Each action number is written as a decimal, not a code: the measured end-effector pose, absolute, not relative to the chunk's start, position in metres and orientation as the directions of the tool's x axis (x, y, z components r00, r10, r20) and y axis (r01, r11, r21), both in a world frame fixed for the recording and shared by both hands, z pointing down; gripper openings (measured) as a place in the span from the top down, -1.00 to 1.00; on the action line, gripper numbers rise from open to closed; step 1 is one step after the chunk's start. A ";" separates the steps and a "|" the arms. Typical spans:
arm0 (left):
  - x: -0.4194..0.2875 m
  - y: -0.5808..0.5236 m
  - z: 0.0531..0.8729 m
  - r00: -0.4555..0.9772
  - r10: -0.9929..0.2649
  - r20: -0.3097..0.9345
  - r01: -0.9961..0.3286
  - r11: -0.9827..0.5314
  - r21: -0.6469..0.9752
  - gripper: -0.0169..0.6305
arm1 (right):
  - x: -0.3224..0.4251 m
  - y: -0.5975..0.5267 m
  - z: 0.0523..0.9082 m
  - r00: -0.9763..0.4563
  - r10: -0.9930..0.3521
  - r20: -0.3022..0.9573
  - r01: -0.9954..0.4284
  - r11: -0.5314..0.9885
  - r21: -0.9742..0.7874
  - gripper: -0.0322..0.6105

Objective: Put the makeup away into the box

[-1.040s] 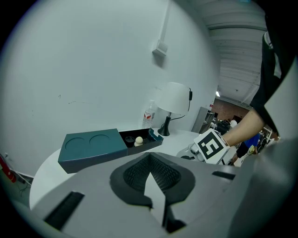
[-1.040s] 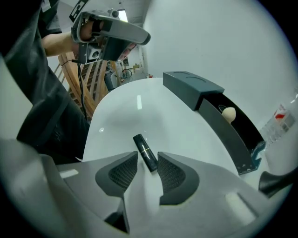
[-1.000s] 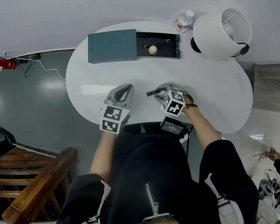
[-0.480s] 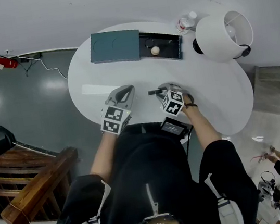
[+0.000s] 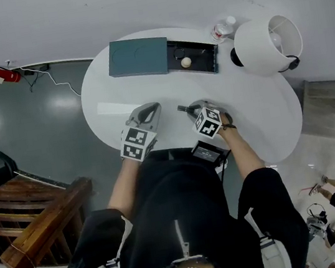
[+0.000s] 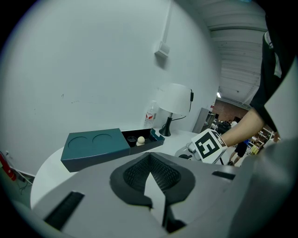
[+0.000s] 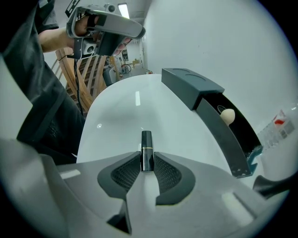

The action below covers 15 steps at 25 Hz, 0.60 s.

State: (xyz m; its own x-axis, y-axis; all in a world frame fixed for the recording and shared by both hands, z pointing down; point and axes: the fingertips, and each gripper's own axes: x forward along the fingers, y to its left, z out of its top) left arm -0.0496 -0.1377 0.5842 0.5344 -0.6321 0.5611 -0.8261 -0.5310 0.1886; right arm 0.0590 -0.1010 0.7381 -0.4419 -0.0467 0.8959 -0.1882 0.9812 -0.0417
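The left gripper [image 6: 150, 157] is hovering idle over the round white table [image 5: 105, 96], its jaws sitting together on nothing. The right gripper [image 7: 147, 162] is gripping the black lipstick tube with a thin gold band [image 7: 146, 142], which is lying on the table near the person. Its jaws have just been closing and are pressing the tube's near end. Such a slick tube is likely to pivot, so a firm squeeze before lifting is advisable. It is probably going into the open black tray [image 7: 235, 139] of the dark teal box [image 5: 136, 56].
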 end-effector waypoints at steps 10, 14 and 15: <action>-0.046 -0.141 0.582 0.548 -0.628 0.553 -0.817 -0.543 0.192 0.91 | 0.064 -0.121 0.720 -0.468 -0.113 0.876 -0.269 0.963 -0.019 0.63; -0.044 -0.142 0.582 0.552 -0.624 0.553 -0.813 -0.550 0.192 0.91 | 0.067 -0.124 0.722 -0.461 -0.118 0.879 -0.280 0.960 -0.018 0.63; -0.044 -0.142 0.582 0.552 -0.624 0.553 -0.813 -0.550 0.191 0.91 | 0.066 -0.125 0.720 -0.467 -0.125 0.875 -0.286 0.958 -0.016 0.63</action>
State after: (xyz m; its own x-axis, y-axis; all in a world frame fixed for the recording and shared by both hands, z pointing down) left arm -0.0436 -0.1422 0.5816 0.5525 -0.6235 0.5532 -0.8127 -0.5503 0.1914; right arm 0.0664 -0.1255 0.7198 -0.4670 -0.1247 0.8754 -0.2858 0.9581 -0.0160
